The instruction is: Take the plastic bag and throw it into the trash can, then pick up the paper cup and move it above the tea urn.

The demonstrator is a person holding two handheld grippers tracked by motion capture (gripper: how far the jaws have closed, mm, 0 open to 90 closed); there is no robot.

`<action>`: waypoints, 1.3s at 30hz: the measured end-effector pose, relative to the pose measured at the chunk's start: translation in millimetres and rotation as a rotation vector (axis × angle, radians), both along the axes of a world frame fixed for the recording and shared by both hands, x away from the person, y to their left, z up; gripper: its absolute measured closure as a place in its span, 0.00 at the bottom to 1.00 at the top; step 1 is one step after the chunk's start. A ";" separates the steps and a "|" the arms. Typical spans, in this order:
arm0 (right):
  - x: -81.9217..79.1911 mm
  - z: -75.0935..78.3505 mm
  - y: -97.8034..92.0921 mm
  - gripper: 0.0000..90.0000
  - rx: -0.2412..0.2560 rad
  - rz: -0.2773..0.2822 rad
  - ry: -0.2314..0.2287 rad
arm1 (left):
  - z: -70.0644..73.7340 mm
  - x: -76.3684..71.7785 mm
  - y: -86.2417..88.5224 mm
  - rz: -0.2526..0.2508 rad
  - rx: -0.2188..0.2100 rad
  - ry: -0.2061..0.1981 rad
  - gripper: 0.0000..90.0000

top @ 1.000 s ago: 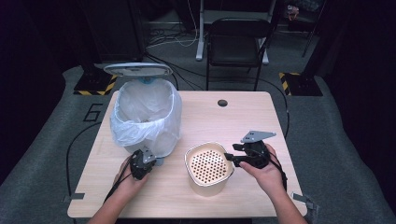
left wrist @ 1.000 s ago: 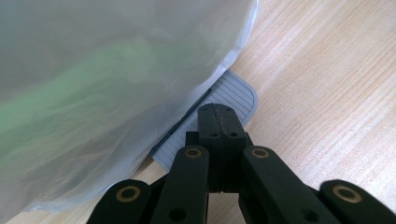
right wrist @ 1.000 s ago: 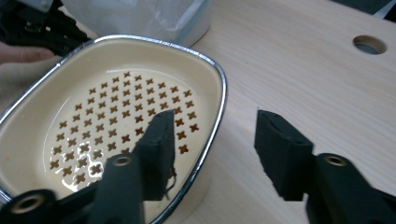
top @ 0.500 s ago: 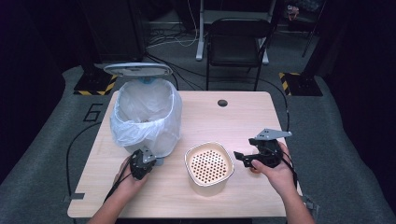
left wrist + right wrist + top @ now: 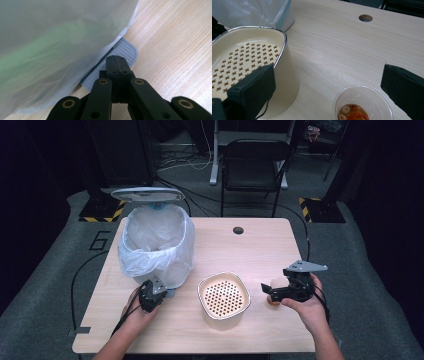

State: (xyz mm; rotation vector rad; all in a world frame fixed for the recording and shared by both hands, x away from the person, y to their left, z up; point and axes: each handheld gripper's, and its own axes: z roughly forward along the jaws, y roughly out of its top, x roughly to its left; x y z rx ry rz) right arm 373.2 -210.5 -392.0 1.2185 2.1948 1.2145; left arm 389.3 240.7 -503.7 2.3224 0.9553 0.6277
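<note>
From the high view, the work looks barely begun: the right gripper (image 5: 267,291) hovers over a small clear cup (image 5: 273,301) standing on the table (image 5: 260,245) just right of the cream strainer bowl (image 5: 223,295), while the left gripper (image 5: 150,296) rests at the foot of the lined bin (image 5: 156,245), whose lid (image 5: 148,194) stands raised. I judge the cup has yet to be grasped and emptied, probably through the strainer or into the bin. In the left gripper view, the left gripper (image 5: 118,58) has its jaws pressed together on nothing, their tips lying on the ribbed grey pedal (image 5: 127,51) under the bin's plastic liner (image 5: 57,42); something green shows dimly through the liner. In the right gripper view, the jaws stand wide apart to either side of the cup (image 5: 362,104), not touching it; the cup holds a shallow reddish leftover with pale bits, and the strainer bowl (image 5: 249,62) beside it is empty, its perforated floor bare.
</note>
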 end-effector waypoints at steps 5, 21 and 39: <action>-0.6 -3.0 -10.8 0.04 -0.030 -0.044 -0.011 | -0.3 0.0 -0.1 -0.006 -0.006 0.008 1.00; 3.8 -37.1 -38.3 0.10 -0.067 -0.104 0.003 | 0.2 -0.8 -0.5 0.003 0.003 0.003 1.00; 10.4 -68.9 -26.4 0.15 -0.088 -0.067 0.041 | -0.5 0.0 -0.9 -0.002 -0.005 0.003 1.00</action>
